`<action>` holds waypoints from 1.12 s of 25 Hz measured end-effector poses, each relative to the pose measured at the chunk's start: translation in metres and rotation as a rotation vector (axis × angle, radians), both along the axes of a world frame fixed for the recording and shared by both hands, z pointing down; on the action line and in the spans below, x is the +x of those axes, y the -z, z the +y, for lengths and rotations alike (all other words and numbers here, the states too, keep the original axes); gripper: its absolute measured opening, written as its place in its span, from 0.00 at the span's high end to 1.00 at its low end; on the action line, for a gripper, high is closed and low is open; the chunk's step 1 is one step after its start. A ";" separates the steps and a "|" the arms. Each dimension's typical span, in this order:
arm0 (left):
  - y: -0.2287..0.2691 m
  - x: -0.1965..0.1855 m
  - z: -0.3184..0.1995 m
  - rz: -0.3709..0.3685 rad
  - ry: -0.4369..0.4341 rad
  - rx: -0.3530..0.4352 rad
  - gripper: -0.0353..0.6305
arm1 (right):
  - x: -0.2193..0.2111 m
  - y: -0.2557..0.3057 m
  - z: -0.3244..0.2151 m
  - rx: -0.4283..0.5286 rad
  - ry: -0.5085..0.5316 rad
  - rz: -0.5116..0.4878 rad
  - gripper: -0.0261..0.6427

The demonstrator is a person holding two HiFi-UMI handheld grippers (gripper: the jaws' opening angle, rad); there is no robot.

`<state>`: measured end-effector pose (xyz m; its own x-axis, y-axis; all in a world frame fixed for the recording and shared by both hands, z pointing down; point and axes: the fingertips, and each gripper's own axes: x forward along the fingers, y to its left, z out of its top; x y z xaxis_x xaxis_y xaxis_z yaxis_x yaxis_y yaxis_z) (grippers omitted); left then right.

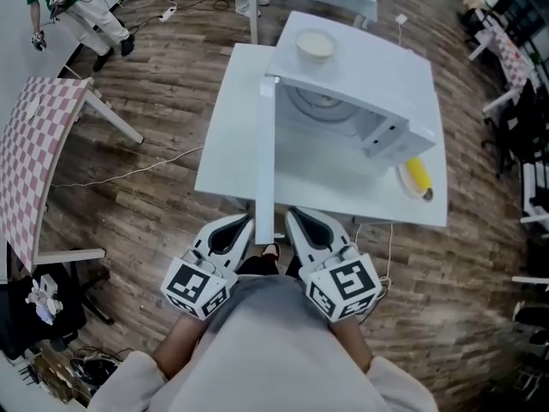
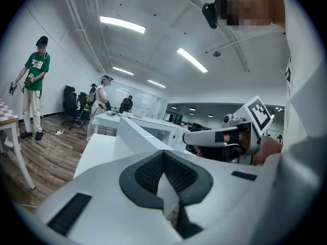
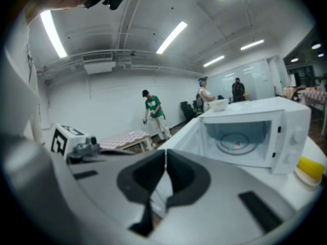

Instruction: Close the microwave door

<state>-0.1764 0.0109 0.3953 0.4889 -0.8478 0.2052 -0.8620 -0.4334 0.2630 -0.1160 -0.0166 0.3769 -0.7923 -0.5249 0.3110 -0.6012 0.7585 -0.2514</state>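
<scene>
Head view, layout: a white microwave (image 1: 360,84) stands on a white table (image 1: 227,144) in the upper centre of the frame, with its cavity open toward the lower left.
Door position: the microwave door (image 1: 265,153) is swung fully out and shows edge-on as a narrow white strip running down the frame centre. Its free end lies between the two gripper tips.
Left gripper: the left gripper (image 1: 247,223) sits just left of the door's free end, at the lower centre. Contact with the door cannot be judged.
Right gripper: the right gripper (image 1: 292,215) sits just right of the same door end, at a matching height.
Left gripper view, jaws: the pads (image 2: 150,170) meet at the tip, with nothing between them. The door rises ahead as a white panel.
Right gripper view, jaws: the tips are pressed together and empty. The open cavity and its glass turntable (image 3: 237,142) show at the right of the frame.
Other items: a bowl (image 1: 315,44) rests on top of the microwave. A plate (image 1: 403,181) holding a yellow item (image 1: 418,174) lies on the table, right of the microwave.
Surroundings: a checked table (image 1: 34,144) stands at the left edge on the wooden floor (image 1: 154,118).
</scene>
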 end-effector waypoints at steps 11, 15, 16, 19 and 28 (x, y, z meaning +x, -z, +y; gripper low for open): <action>-0.002 0.004 -0.009 0.039 -0.027 -0.021 0.92 | 0.005 -0.004 -0.008 -0.011 -0.019 0.015 0.93; -0.005 0.010 -0.010 0.058 -0.046 -0.028 0.92 | 0.008 -0.007 -0.008 -0.019 -0.029 0.018 0.92; -0.005 0.011 -0.010 0.060 -0.051 -0.029 0.92 | 0.009 -0.008 -0.007 -0.021 -0.032 0.019 0.93; -0.005 0.015 -0.011 0.063 -0.062 -0.034 0.92 | 0.013 -0.009 -0.008 -0.027 -0.043 0.022 0.93; -0.004 0.022 -0.014 0.077 -0.081 -0.043 0.92 | 0.025 -0.011 -0.009 -0.033 -0.074 0.021 0.92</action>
